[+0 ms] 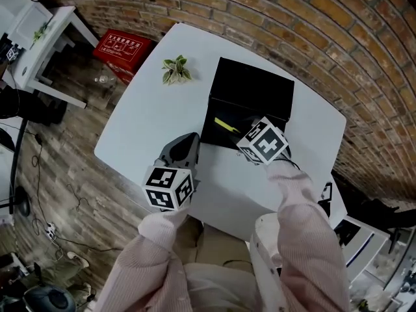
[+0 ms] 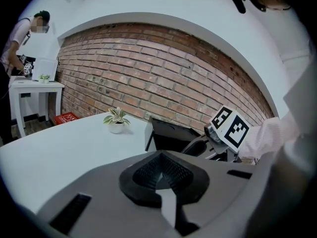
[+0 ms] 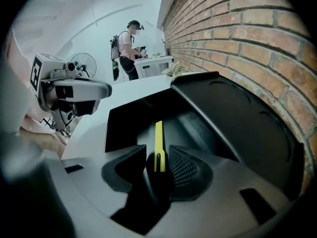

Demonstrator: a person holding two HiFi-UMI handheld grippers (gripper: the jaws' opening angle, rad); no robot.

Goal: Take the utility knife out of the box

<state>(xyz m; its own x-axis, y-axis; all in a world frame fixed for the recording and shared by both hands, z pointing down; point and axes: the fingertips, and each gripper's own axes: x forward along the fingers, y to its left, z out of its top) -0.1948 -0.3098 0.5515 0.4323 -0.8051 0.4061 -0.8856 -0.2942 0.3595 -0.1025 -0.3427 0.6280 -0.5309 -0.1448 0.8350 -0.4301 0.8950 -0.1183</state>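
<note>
A black box (image 1: 250, 90) stands open on the white table (image 1: 149, 122), its lid leaning back toward the brick wall. A yellow utility knife (image 1: 225, 124) lies inside it. My right gripper (image 1: 247, 136) reaches into the box from the near side. In the right gripper view the knife (image 3: 158, 148) sits between its jaws and points away over the box floor (image 3: 133, 118); the jaws look shut on its near end. My left gripper (image 1: 190, 140) rests just left of the box, shut and holding nothing (image 2: 159, 177).
A small potted plant (image 1: 175, 69) stands on the table to the left of the box. A red case (image 1: 123, 47) lies on the floor by the wall, near a white side table (image 1: 39, 44). A person (image 3: 128, 48) stands far off.
</note>
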